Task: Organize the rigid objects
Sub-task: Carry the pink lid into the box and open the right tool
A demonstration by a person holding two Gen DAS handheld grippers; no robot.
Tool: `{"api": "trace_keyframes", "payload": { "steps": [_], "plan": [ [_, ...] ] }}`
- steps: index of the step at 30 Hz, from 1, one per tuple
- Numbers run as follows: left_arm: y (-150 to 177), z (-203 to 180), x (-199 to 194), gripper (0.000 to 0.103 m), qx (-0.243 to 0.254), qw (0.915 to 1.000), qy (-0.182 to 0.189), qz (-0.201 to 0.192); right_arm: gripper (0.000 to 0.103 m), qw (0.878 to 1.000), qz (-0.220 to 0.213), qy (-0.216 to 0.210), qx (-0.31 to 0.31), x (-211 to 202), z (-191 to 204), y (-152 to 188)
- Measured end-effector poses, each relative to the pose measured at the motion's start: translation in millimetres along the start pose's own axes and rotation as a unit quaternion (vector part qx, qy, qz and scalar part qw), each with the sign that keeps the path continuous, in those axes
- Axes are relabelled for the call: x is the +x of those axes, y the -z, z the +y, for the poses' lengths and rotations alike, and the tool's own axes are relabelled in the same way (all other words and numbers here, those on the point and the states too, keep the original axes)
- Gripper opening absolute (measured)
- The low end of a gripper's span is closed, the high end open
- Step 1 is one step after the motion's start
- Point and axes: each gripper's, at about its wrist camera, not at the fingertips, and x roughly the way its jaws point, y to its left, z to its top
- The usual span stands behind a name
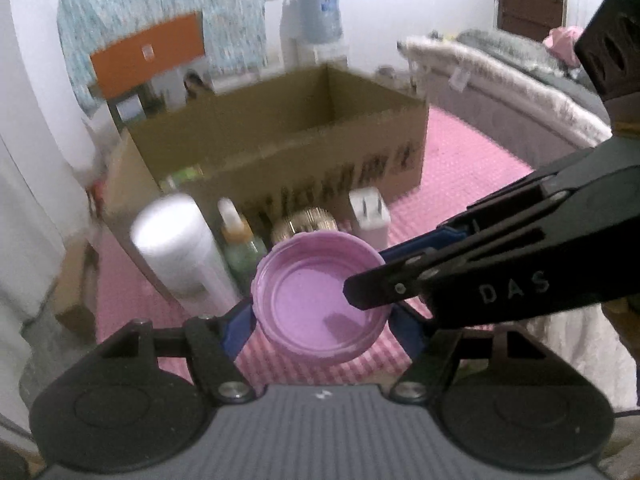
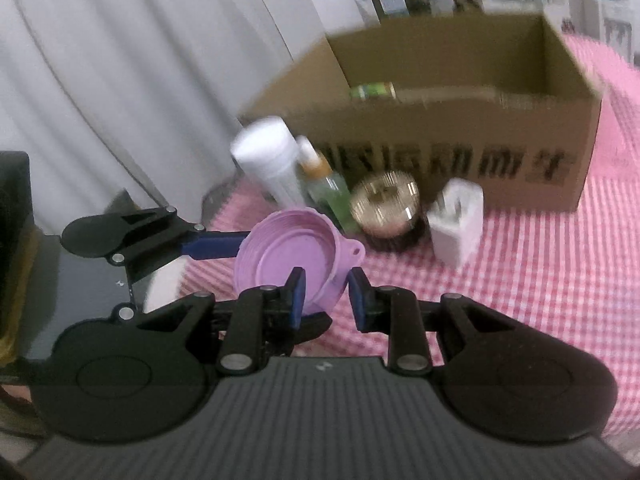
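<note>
Black claw (image 2: 322, 298) with blue pads, silver screws.

Left gripper (image 1: 322, 320) angled down, blue pads clamped across wide purple lid (image 1: 320, 300); right gripper (image 2: 325, 298) angled down, jaws pinched on lid's rim
</note>
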Motion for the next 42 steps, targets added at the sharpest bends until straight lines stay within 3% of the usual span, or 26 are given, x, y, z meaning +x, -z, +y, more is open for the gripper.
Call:
{"api": "trace_keyframes", "payload": {
  "steps": [8, 13, 16, 21, 25, 30, 38, 42],
  "plan": [
    [-58, 22, -37, 0.074, 0.036, 0.9942, -0.048, -0.089, 0.024, 0.995, -0.089, -0.009, -0.046, -33, 29, -67],
    [-103, 52, -23, 0.074, 0.037, 0.9942, -0.040, -0.093, 0.024, 0.995, -0.082, -0.019, -0.044, -25, 22, -123],
    [-127, 73, 5, 0.073, 0.030, 0.9978, -0.018, -0.056, 0.024, 0.998, -0.046, -0.027, -0.021, -10, 8, -157],
    [-149, 106, 68, 0.074, 0.004, 0.9982, 0.038, 0.047, 0.025, 0.997, 0.055, -0.041, 0.045, 42, -30, -197],
    [-157, 119, 120, 0.073, -0.012, 0.9884, 0.077, 0.130, 0.025, 0.985, 0.134, -0.047, 0.098, 87, -62, -202],
    [-156, 123, 161, 0.073, -0.017, 0.9730, 0.109, 0.203, 0.025, 0.969, 0.206, -0.050, 0.130, 119, -89, -187],
    [-145, 127, 201, 0.074, -0.046, 0.9483, 0.138, 0.282, 0.026, 0.947, 0.277, -0.054, 0.154, 149, -106, -169],
    [-141, 127, 206, 0.078, -0.051, 0.9423, 0.144, 0.298, 0.027, 0.936, 0.309, -0.054, 0.160, 168, -111, -163]
  ]
}}
